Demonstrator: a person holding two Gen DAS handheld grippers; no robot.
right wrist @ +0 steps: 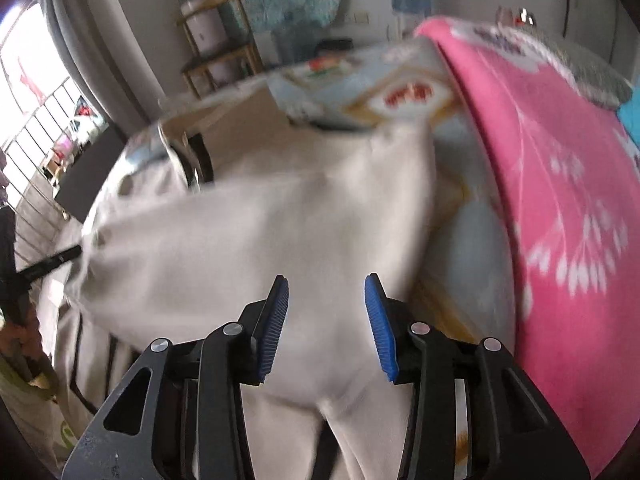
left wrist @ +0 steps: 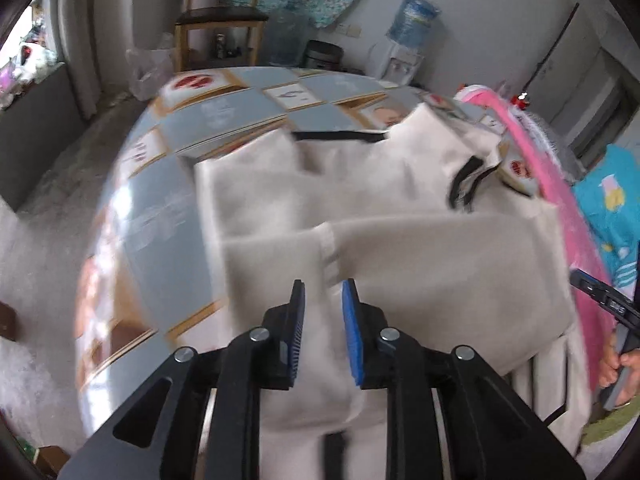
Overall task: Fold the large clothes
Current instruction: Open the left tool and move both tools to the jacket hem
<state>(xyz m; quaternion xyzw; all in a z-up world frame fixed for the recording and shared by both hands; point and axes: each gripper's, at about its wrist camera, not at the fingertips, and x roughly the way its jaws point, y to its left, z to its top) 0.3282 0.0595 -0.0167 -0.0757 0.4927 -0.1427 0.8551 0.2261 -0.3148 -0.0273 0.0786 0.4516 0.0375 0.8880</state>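
Looking down both wrist cameras, I am reading the scene as follows, and both pictures are blurring somewhat.

Left gripper (left wrist: 323, 286): I am seeing its blue-padded jaws standing narrowly apart, hovering over the cloth; nothing is pinched between the pads, and I cannot tell whether the tips are brushing the fabric.

Right gripper (right wrist: 326, 280): I am seeing its jaws standing moderately apart, wider than the left pair, hanging above the cloth with no fold caught between the pads.

Cream garment (left wrist: 400, 248): it is lying spread across the patterned bench, a pale piece with black trim, and one sleeve is lying folded across the body, its ribbed cuff (left wrist: 330, 254) sitting just beyond the left gripper's tips.

Garment in the right view (right wrist: 248, 240): the same pale cloth is filling the middle of the picture under the right gripper, and its near part is running beneath the jaws.

Bench (left wrist: 160, 216): its blue-grey checked covering with red motifs is showing bare to the left of the garment.

Pink blanket (right wrist: 560, 184): it is lying along the right side, near the garment.

Person's hand (left wrist: 616, 364): it is gripping the other handle at the right edge of the left view.
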